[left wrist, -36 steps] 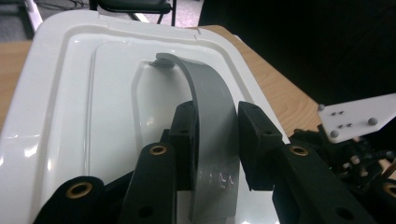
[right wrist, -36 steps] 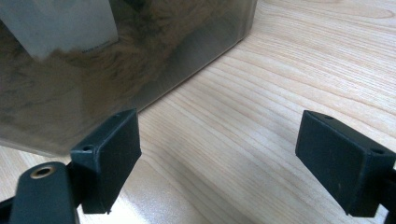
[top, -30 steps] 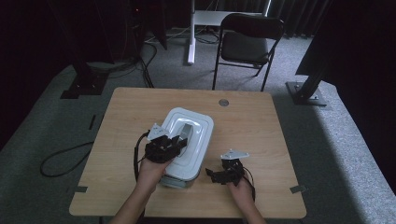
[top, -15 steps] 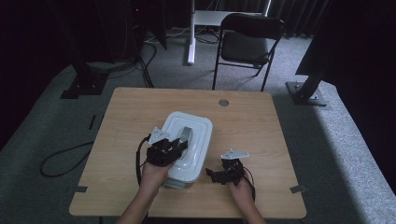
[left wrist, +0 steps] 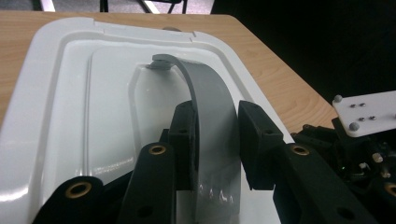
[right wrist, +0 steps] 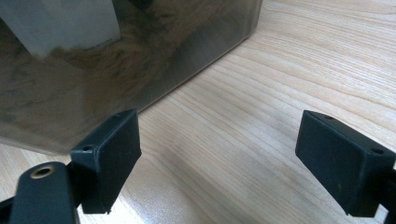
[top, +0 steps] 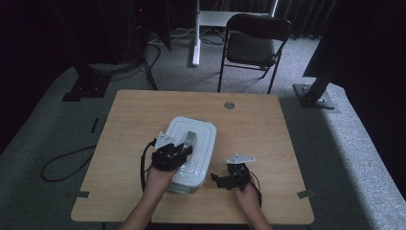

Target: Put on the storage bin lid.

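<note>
Change: since a second ago the grey handle [top: 189,139] has swung up off the lid in the left gripper's hold, and that hand has shifted slightly; the right hand has kept its place.
Handle: grey curved strap, hinged at the far end of the lid's recess, arching up and back toward the person between the two black pads.
Left gripper [top: 181,149]: jaws narrowed onto the handle; in the left gripper view one pad lies flat on it, the other looks just touching, though the angle is poor.
Box [top: 191,148]: white lidded container [left wrist: 56,107] on the near middle of the wooden table [top: 258,124], its clear side wall [right wrist: 116,60] dim and reflective.
Right gripper [top: 230,179]: jaws spread wide, holding nothing, resting low on the table just beside the box's near right corner.
Surroundings: black chair [top: 256,43] beyond the table's far edge.
</note>
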Demonstrator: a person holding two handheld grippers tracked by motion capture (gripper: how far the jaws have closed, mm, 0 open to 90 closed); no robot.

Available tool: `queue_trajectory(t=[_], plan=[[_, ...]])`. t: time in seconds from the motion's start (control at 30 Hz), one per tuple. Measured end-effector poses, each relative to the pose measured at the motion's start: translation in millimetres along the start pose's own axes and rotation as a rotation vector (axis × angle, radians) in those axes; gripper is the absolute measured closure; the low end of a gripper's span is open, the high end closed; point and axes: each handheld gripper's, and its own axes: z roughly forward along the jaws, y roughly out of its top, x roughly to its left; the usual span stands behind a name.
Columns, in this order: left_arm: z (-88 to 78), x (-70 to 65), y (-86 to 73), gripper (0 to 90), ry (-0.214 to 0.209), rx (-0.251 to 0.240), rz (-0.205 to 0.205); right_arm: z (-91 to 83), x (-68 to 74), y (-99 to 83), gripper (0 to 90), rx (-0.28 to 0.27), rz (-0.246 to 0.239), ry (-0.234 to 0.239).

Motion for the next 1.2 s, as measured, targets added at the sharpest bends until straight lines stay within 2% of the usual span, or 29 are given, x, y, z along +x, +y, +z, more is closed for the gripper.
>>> queue_trajectory(t=[0.07, 0.1, 0.17, 0.27, 0.33, 0.43, 0.53, 0.57, 0.67, 0.8, 0.9, 1.0, 1.07, 1.2], plan=[[0.4, 0.9, 1.1, 66.0, -0.008, 0.012, -0.002, -0.6, -0.4, 0.1, 13.3, -0.001, 0.002, 0.0], [0.5, 1.1, 1.3, 58.7, -0.016, 0.013, -0.001, -0.8, -1.0, 0.0, 13.3, 0.0, 0.002, -0.001], [-1.0, -0.4, 2.4, 49.6, -0.016, 0.003, 0.016, -1.0, -2.4, -0.4, 13.3, -0.001, 0.004, -0.003], [-4.5, -1.1, 6.1, 39.6, -0.026, 0.002, 0.029, -1.4, -4.3, -0.6, 13.3, -0.001, 0.012, -0.005], [-6.8, 0.0, 7.7, 35.3, -0.025, 0.0, 0.033, -2.3, -5.2, -0.5, 13.3, -0.004, 0.015, -0.005], [-8.7, 2.8, 9.4, 28.0, -0.029, 0.037, 0.064, -4.1, -6.1, -0.4, 13.3, -0.01, 0.019, -0.009], [-10.5, 6.0, 9.0, 25.2, -0.025, 0.042, 0.061, -5.0, -7.4, -0.8, 13.3, -0.012, 0.02, -0.013], [-10.8, 6.7, 8.8, 19.8, -0.016, 0.045, 0.067, -5.2, -7.8, -1.1, 13.3, -0.012, 0.023, -0.013], [-13.8, 10.1, 8.1, 18.4, -0.022, 0.051, 0.092, -5.9, -8.8, -1.8, 13.3, -0.015, 0.02, -0.017], [-17.4, 11.6, 8.2, 10.5, -0.025, 0.05, 0.113, -6.6, -10.3, -2.5, 13.3, -0.013, 0.024, -0.02], [-19.9, 15.2, 8.5, 9.3, -0.031, 0.033, 0.104, -7.6, -11.5, -2.9, 13.3, -0.015, 0.027, -0.024], [-23.8, 17.6, 8.6, 9.4, -0.036, 0.01, 0.113, -9.5, -12.8, -3.4, 13.3, -0.019, 0.032, -0.03], [-25.8, 19.1, 8.8, 9.4, -0.03, 0.004, 0.129, -11.0, -13.6, -4.3, 13.3, -0.03, 0.037, -0.034], [-28.7, 22.7, 8.9, 9.4, -0.018, -0.007, 0.129, -12.7, -15.4, -5.2, 13.3, -0.036, 0.038, -0.04]])
